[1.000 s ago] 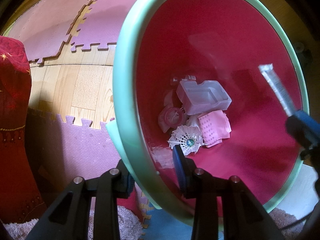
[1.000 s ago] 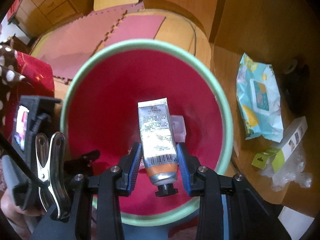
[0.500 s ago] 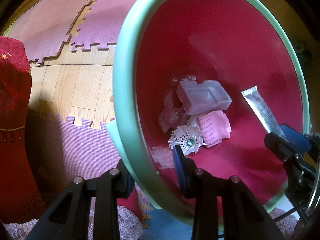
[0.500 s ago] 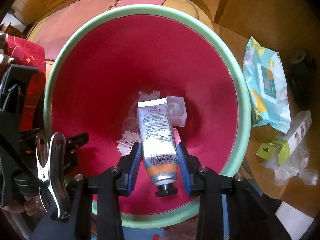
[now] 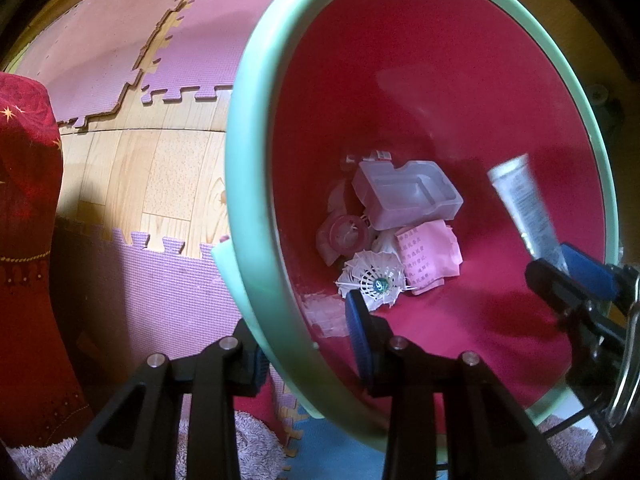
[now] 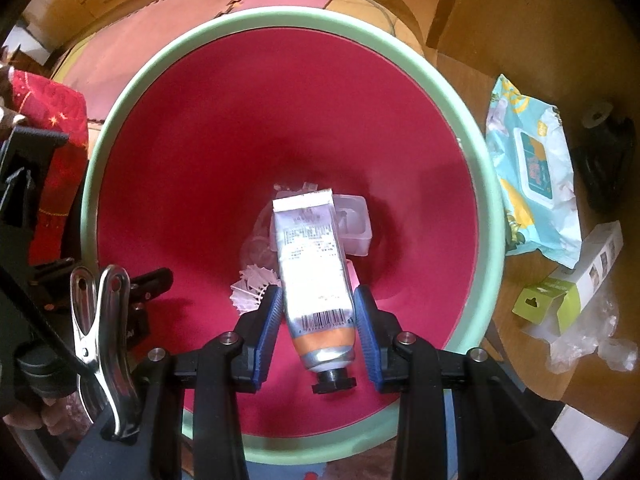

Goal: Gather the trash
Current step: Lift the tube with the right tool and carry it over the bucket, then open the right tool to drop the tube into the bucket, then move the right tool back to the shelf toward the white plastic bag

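A red bin with a mint-green rim is tilted toward me; my left gripper is shut on its rim. Its rim also shows in the right wrist view. At its bottom lie a clear plastic tray, a pink paper and a white shuttlecock. My right gripper hangs over the bin mouth, jaws parted around a white and orange cream tube that tilts loose between them. The tube and right gripper also show in the left wrist view.
On the wooden surface right of the bin lie a blue wet-wipe pack, a white and green box, crumpled clear plastic and a black object. Pink foam mats, wood floor and a red cloth lie left.
The right gripper has moved lower over the bin and its jaws have parted; the tube has tilted and slipped loose between them. The left gripper keeps its hold on the rim.
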{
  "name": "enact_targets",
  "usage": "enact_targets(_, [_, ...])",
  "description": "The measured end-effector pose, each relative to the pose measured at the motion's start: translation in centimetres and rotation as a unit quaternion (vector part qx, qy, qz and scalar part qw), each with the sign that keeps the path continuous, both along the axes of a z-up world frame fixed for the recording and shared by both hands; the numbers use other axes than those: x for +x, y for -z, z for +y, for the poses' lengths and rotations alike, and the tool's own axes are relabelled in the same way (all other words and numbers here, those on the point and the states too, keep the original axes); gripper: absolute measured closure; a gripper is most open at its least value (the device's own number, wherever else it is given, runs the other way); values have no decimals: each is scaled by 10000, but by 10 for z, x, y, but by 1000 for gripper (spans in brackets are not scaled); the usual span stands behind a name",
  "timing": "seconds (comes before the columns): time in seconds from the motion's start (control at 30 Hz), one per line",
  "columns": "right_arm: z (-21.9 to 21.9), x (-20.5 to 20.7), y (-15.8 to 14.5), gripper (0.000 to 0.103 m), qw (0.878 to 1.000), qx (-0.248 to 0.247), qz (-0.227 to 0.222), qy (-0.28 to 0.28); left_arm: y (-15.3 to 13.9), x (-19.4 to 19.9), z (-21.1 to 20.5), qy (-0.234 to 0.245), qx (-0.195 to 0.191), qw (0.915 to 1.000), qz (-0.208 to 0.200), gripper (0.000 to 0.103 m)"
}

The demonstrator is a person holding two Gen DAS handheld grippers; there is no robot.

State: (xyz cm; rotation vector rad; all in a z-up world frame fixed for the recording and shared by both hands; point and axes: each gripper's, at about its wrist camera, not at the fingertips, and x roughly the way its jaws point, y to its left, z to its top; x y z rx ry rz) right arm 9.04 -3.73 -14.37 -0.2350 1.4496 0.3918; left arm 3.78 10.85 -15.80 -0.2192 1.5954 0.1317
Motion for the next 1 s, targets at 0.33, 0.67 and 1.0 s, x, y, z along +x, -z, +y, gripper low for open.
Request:
enact_targets(0.33, [-4, 2, -3, 66, 10000, -39, -40, 67, 0, 0, 0, 1, 0, 10000, 0, 67])
enact_targets(0.67, [-4, 2, -3, 66, 10000, -30, -34, 78, 0, 0, 0, 0, 1, 10000, -1, 67])
enact_targets(1.0, [-7, 3, -9, 66, 9999, 73, -36, 132, 0, 0, 0, -1, 1, 10000, -2, 67])
